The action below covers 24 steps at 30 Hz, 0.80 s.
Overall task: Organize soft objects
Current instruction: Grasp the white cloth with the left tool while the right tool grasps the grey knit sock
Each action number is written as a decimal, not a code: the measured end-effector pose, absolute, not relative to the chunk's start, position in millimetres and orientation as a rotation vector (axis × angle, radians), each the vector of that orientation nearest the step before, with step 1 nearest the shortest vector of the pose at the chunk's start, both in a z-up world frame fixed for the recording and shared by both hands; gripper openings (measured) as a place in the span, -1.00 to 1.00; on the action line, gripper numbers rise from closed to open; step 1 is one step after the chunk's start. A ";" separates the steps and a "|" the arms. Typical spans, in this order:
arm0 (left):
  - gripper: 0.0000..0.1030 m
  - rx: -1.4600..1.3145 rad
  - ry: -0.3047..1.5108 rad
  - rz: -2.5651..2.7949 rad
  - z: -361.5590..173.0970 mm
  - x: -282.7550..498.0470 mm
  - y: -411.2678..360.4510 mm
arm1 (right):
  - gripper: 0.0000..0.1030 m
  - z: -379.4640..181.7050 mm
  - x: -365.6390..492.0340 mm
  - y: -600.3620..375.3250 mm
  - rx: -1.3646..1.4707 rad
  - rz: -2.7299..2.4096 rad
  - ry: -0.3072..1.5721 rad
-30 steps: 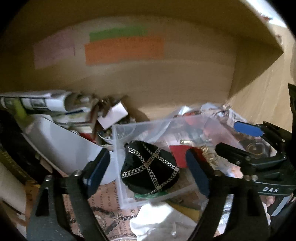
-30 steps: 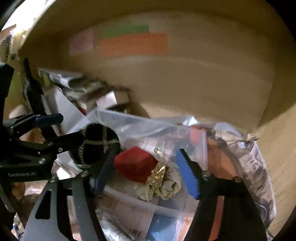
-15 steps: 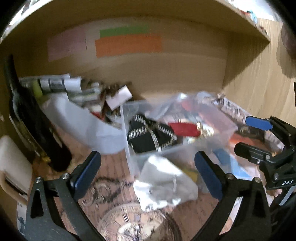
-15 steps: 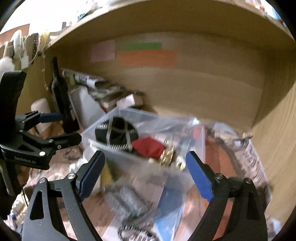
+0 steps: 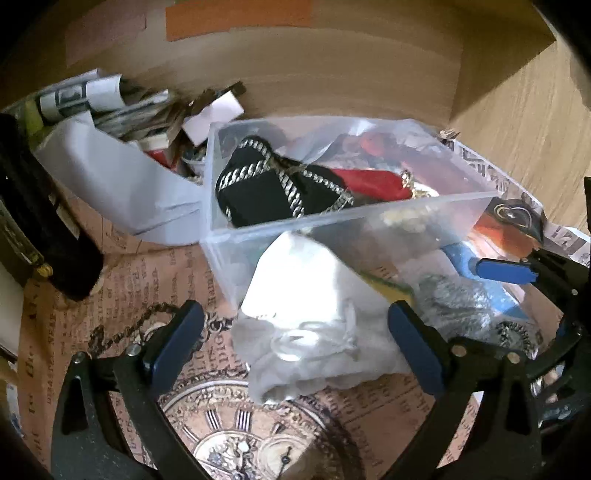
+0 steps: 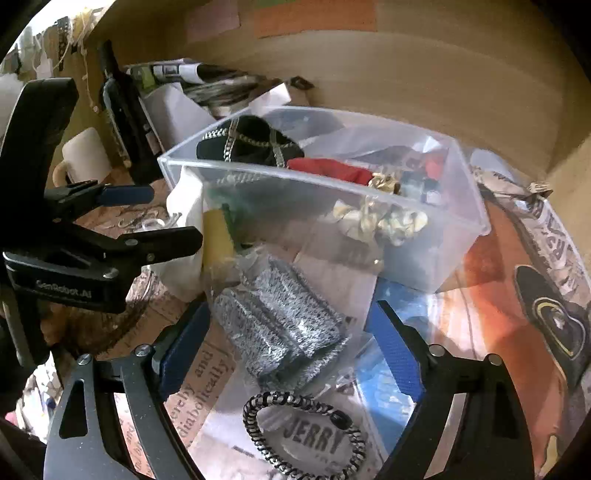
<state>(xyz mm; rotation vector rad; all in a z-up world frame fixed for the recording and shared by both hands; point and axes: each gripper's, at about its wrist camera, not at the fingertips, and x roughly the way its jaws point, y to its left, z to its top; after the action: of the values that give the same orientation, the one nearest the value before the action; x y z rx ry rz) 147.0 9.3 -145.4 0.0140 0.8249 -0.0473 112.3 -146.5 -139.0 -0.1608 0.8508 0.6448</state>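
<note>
Nearest the right-hand camera lies a coiled black-and-silver hair tie (image 6: 304, 434), ropy and glossy, resting on a clear plastic bag with printed lettering beneath. Just beyond it, between the spread blue pads of the right gripper (image 6: 291, 343), sits a folded grey knitted piece (image 6: 280, 325), speckled and ribbed, wrapped in crinkled clear film; the jaws stand wide apart and grip nothing. In the left view the left gripper (image 5: 295, 343) is likewise spread wide and empty, its blue pads flanking a soft white pouch (image 5: 314, 321) of sheer, crumpled fabric with a clear ring lying on it. The pouch leans against the near wall of a clear plastic box (image 5: 369, 214), rigid and straight-edged, standing on a paper liner (image 5: 129, 280) printed with old newsprint and a clock face. Inside the box lie a black velvety pouch (image 5: 258, 188) crossed by silver chain trim, a red fabric piece (image 5: 373, 181), and a pale gold crumpled bow (image 6: 384, 218); what sits deeper behind the frosted wall is too blurred to name. Left of the box, a white paper sheet (image 5: 110, 173) covers a heap of rolled papers. Farthest back, an orange strip (image 5: 236, 14) on the wooden back panel is cut off by the frame.
</note>
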 end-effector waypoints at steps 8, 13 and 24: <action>0.38 -0.054 0.926 -0.108 -166.7 143.1 25.8 | -0.08 -144.7 115.6 -149.3 -0.143 0.646 0.869; 0.01 -0.065 0.923 -0.135 -169.0 136.5 26.1 | -0.35 -139.5 113.1 -154.4 -0.124 0.630 0.835; -0.39 -0.027 0.813 -0.082 -141.1 100.6 28.1 | -0.46 -108.3 100.2 -163.1 -0.101 0.605 0.715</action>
<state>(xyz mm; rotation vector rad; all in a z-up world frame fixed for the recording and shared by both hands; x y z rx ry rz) 100.6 28.1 -141.1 -0.0267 0.8129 -0.0819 100.2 -163.1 -108.3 -0.1014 0.7148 0.6053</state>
